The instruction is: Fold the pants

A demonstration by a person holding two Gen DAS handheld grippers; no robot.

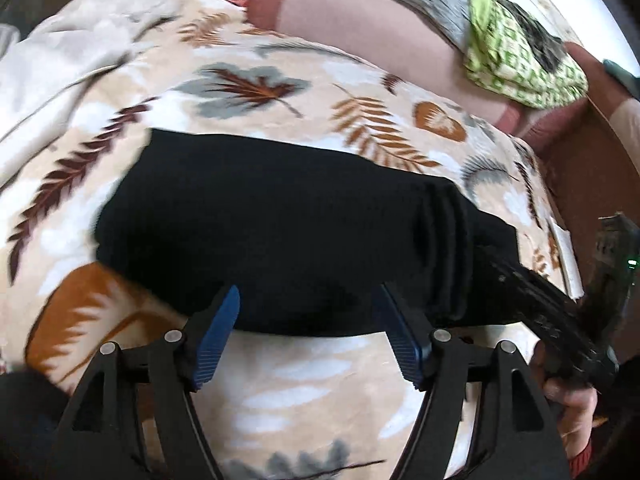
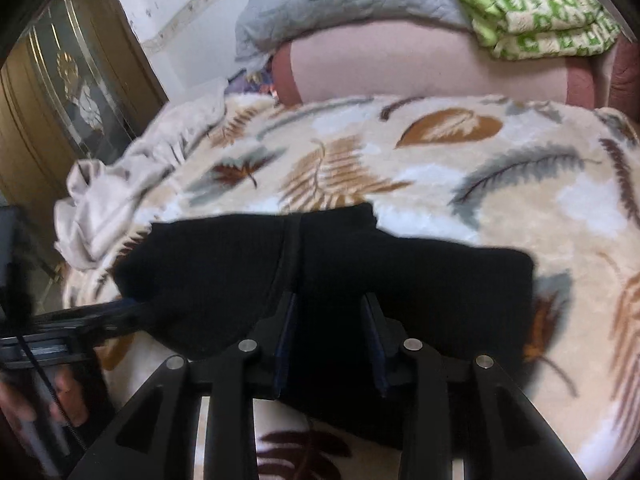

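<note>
A: Big picture first; the leaf-print blanket (image 1: 280, 80) covers the bed, and the black pants (image 1: 260, 232) lie across the middle of it, already doubled into a thick bundle with layered edges showing at one end.

B: So we're late in the fold, I'd say; it looks like the last tidy-up rather than the first crease.

A: Agreed; the left gripper (image 1: 310, 334) sits at the near edge of the pants, blue fingers (image 1: 218, 340) spread wide, nothing between them.

B: And the right gripper (image 2: 330, 344)?

A: Its jaws stand partly apart with black cloth lying between them; whether they're pinching that cloth or just resting round it, I can't tell; the picture's dark and blurred there.

B: Next move, then; if it does hold a fold, I'd guess it wants laying flat and square on the bundle, with the left steadying the near edge.

A: Beyond that, the pink pillow (image 2: 420, 64) at the head, a grey quilt (image 2: 340, 0) and a green patterned cloth (image 2: 540, 12) heaped on it; a pale crumpled sheet (image 2: 132, 184) off to the side.

B: Any boxes or baskets?

A: None I can see.
</note>
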